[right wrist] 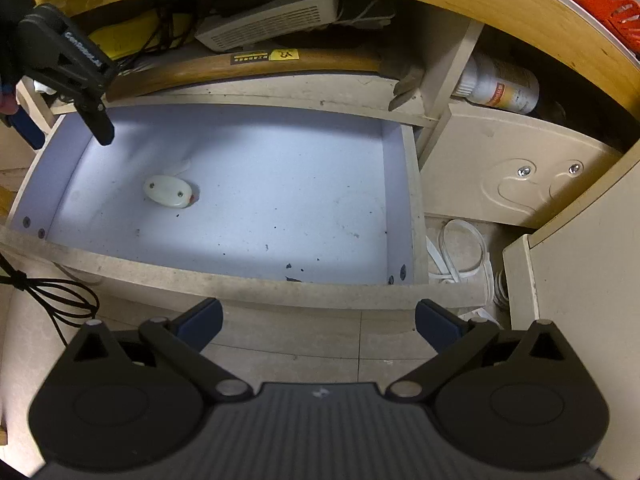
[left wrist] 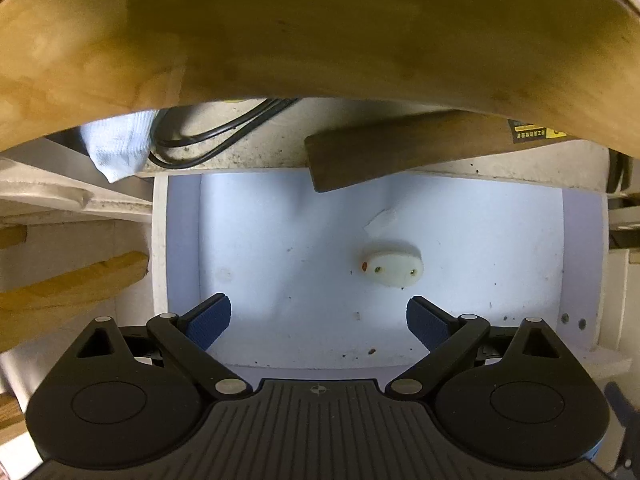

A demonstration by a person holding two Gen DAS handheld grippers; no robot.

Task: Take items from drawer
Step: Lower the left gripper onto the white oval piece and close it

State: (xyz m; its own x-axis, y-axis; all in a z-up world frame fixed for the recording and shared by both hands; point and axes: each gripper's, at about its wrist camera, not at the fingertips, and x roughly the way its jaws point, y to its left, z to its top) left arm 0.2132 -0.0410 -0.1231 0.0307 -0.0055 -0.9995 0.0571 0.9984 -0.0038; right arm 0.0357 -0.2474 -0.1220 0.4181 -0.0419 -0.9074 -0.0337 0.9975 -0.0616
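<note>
Inside drawer (right wrist: 248,216) — white oval piece (right wrist: 170,192) — grippers apart.

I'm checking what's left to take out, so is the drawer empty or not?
Not empty. The drawer is pulled open, and one white oval piece lies on its floor, beside a small scrap. Nothing else shows inside.

There is one open white drawer (right wrist: 240,184) holding one small white oval plastic piece (right wrist: 168,192), one wooden-handled hammer (right wrist: 256,66) behind it, one white ribbed box (right wrist: 272,20), and one white bottle (right wrist: 500,88).
</note>
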